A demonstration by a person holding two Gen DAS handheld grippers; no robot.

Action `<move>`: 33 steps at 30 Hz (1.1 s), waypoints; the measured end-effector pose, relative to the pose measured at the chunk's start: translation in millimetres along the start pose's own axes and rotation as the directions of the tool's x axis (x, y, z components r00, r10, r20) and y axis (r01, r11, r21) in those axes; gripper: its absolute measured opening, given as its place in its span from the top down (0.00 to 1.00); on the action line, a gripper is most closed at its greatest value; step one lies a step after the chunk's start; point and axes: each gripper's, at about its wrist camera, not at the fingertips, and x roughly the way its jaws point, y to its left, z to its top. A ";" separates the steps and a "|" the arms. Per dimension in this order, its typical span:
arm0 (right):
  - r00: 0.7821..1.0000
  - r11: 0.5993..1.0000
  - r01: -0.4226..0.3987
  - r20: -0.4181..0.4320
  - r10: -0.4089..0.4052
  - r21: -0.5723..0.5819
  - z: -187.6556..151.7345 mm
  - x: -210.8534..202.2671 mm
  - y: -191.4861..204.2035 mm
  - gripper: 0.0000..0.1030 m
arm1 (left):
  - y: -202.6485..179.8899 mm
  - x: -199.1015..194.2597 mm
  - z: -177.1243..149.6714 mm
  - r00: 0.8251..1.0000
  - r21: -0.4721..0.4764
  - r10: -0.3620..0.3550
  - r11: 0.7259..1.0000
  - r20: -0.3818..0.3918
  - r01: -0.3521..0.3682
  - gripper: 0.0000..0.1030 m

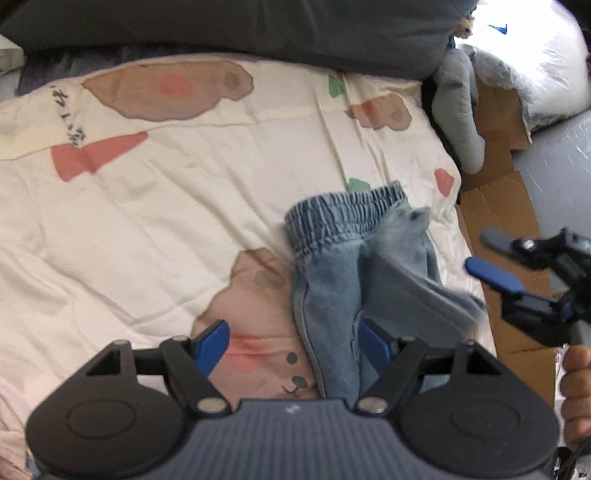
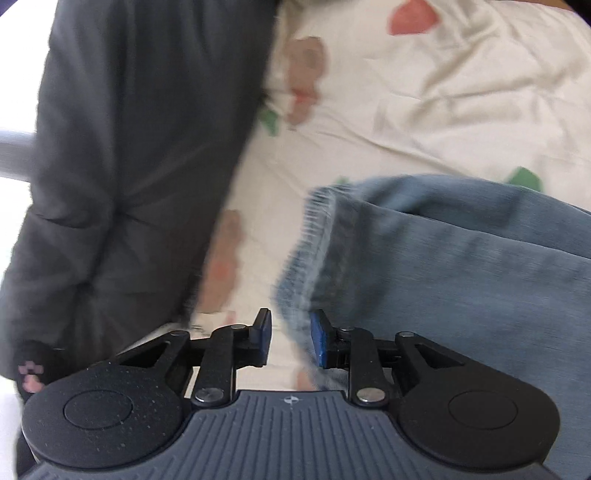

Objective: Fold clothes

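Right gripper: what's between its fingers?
In the right wrist view, the right gripper stands open with the denim pants hem edge hanging between its fingers, unpinched.

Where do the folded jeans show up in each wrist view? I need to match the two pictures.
Left wrist view: jeans lie lower right of centre, elastic waistband toward the top, on the printed bedsheet.
Right wrist view: jeans fill the lower right, stitched hem at the middle.
Shared landmark: the dark grey quilt, across the top in the left view, down the left side in the right view.
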 end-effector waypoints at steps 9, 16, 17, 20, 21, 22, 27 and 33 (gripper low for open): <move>0.998 0.997 0.030 0.057 -0.027 -0.065 -1.5 -37.0 18.2 0.69 | -6.8 -18.4 1.8 0.999 0.009 0.010 1.000 0.037 -0.010 0.22; 0.994 0.997 0.066 0.090 -0.062 -0.043 -14.6 -61.1 -9.9 0.69 | -8.3 -20.1 -8.5 1.000 0.011 0.003 1.000 0.015 -0.003 0.21; 0.994 0.996 0.073 0.089 -0.069 -0.049 -17.2 -64.2 -14.4 0.69 | -8.6 -17.7 -10.7 1.000 0.014 -0.004 1.000 0.001 0.004 0.21; 0.989 0.993 0.106 0.106 -0.099 -0.056 -22.5 -74.1 -28.2 0.69 | -10.1 -8.6 -16.6 0.999 0.026 -0.003 1.000 -0.037 0.004 0.21; 0.987 0.992 0.115 0.115 -0.109 -0.053 -24.1 -78.5 -33.4 0.69 | -10.6 -5.1 -18.1 0.999 0.024 0.001 1.000 -0.047 0.000 0.21; 0.985 0.991 0.124 0.124 -0.117 -0.051 -26.0 -82.6 -38.6 0.69 | -10.9 -1.6 -19.3 0.998 0.019 0.005 1.000 -0.055 -0.004 0.21; 0.976 0.986 0.161 0.156 -0.152 -0.050 -37.8 -99.7 -64.4 0.67 | -15.7 12.4 -24.3 0.998 0.029 0.015 0.999 -0.060 -0.014 0.21; 0.968 0.970 0.219 0.148 -0.203 -0.103 -46.5 -85.1 -82.9 0.67 | -10.1 25.8 -28.9 0.998 0.017 0.046 0.999 -0.049 -0.045 0.21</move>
